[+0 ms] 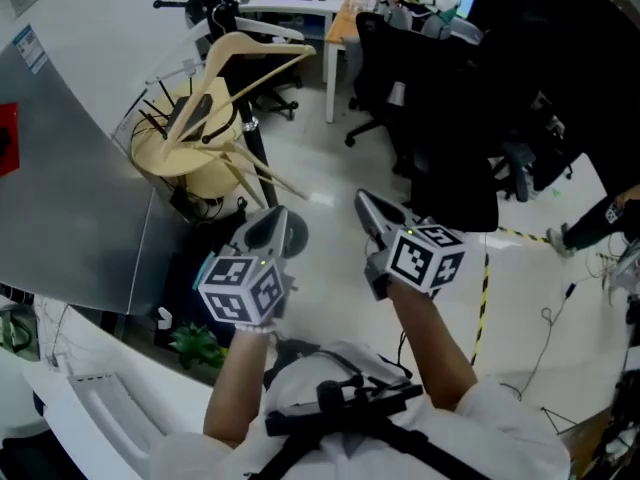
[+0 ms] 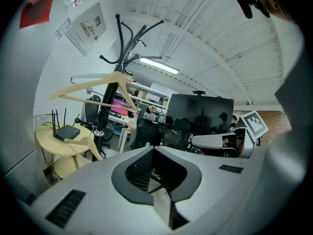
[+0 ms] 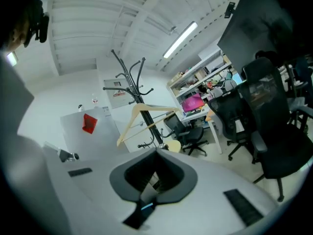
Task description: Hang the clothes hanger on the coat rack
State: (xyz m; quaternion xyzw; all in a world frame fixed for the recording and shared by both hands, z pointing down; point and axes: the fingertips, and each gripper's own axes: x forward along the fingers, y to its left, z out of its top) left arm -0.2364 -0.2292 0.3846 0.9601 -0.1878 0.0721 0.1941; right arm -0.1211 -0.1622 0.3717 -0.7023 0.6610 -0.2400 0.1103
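Seen from the head view, the left gripper point(image 1: 270, 226) and the right gripper point(image 1: 372, 213) are side by side over the pale floor point(image 1: 320, 173), well short of the coat rack point(image 1: 250, 138). Each gripper's own view shows its jaws closed together with nothing between them.

The wooden clothes hanger point(image 1: 245, 53) hangs on the black coat rack, its hook against the pole below the upper arms. Which peg carries it cannot be told. Its bar slants out over the round yellow table point(image 1: 150, 153) at the rack's foot.

Only the head view shows the person's forearms, the yellow-and-black tape point(image 1: 486, 278) on the floor at the right and a green plant point(image 1: 195, 343) near the lower left corner. Only the left gripper view shows a black router point(image 2: 66, 132) with upright antennas near the table's edge, a dark monitor point(image 2: 200, 112) and the right gripper's marker cube point(image 2: 254, 125). Only the right gripper view shows a pink-lit screen point(image 3: 191, 103) on a white desk and black office chairs point(image 3: 259, 111) filling the right side.

A red sign point(image 2: 38, 9) and a paper notice point(image 2: 88, 28) are fixed to the wall behind the rack, and their print is too small to read.

The room is an office with a white ribbed ceiling and strip lights point(image 3: 181, 39).
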